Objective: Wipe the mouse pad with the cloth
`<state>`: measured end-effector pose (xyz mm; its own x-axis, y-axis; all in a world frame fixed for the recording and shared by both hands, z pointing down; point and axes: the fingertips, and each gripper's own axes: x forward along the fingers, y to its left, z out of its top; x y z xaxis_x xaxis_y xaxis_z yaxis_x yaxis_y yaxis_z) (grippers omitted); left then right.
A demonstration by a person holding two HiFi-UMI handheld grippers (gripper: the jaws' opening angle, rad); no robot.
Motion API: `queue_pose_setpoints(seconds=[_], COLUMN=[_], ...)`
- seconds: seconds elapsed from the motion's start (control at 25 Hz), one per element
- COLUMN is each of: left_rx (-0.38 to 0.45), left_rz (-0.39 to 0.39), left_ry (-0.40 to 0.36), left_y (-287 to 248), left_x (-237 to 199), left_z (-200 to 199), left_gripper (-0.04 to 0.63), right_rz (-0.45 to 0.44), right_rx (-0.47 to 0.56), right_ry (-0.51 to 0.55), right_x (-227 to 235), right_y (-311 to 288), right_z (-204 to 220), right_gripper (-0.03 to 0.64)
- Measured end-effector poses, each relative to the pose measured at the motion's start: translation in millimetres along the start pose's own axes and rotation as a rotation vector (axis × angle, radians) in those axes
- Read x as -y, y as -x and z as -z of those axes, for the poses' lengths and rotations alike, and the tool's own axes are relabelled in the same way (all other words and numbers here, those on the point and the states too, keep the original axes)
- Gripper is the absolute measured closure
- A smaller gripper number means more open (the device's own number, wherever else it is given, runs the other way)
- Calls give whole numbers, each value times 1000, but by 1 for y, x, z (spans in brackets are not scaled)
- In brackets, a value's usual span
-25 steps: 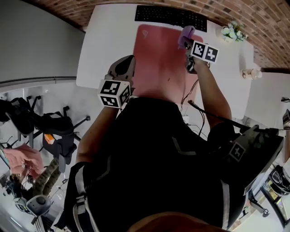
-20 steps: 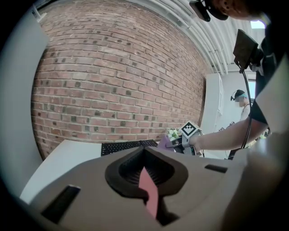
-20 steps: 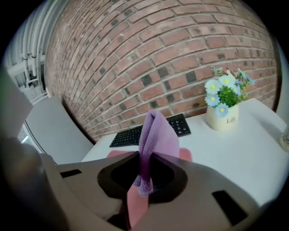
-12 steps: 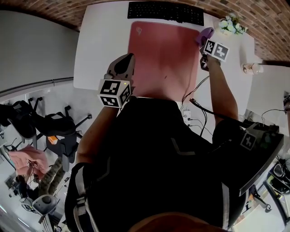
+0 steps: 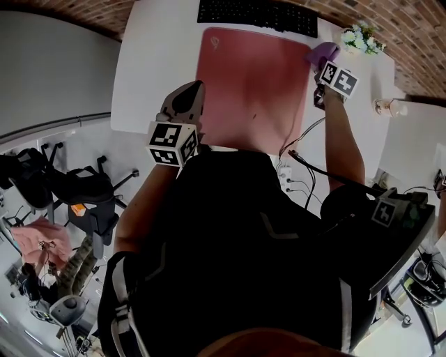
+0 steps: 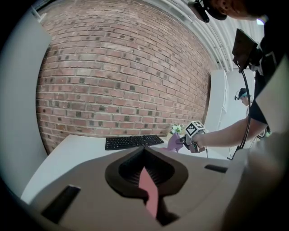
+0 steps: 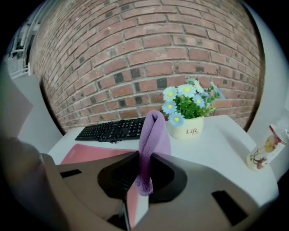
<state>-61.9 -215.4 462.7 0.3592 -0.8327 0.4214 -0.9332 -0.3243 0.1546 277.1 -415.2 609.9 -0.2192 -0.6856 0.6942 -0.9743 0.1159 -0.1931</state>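
The right gripper (image 7: 141, 180) has its fingers clamped on a purple cloth (image 7: 153, 131), held at the far right corner of the pink mouse pad (image 5: 251, 77). The left gripper (image 6: 146, 169), fingers together and empty, sits at the pad's near left edge. The pad lies on a white bench (image 5: 150, 56), in front of a black keyboard (image 5: 258, 14).

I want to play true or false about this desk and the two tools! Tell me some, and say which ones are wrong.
1. The cloth is purple. True.
2. The left tool holds the cloth. False: the right tool grips it, and the left tool holds nothing.
3. The mouse pad is blue. False: it is pink.
4. A black keyboard lies past the far edge of the mouse pad. True.
5. The flower pot stands on the mouse pad. False: it stands on the white desk, off to the side of the pad.
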Motion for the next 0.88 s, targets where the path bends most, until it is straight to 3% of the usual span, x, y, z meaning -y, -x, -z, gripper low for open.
queue_pose_setpoints(seconds=[0.12, 0.24, 0.56, 0.88], left_rx=[6, 4, -4, 2], left_rz=[18, 38, -5, -50], left_ry=[-3, -11, -2, 21], left_y=[-1, -2, 11, 23], left_x=[5, 11, 0, -14], left_z=[-1, -2, 2, 6], left_gripper=[591, 591, 591, 591], right_rz=[40, 62, -28, -70], right_rx=[2, -30, -109, -152], right_ry=[12, 98, 228, 220], right_x=[15, 16, -38, -64], right_y=[9, 5, -30, -48], right_z=[-4, 1, 23, 35], right_gripper=[563, 563, 563, 563])
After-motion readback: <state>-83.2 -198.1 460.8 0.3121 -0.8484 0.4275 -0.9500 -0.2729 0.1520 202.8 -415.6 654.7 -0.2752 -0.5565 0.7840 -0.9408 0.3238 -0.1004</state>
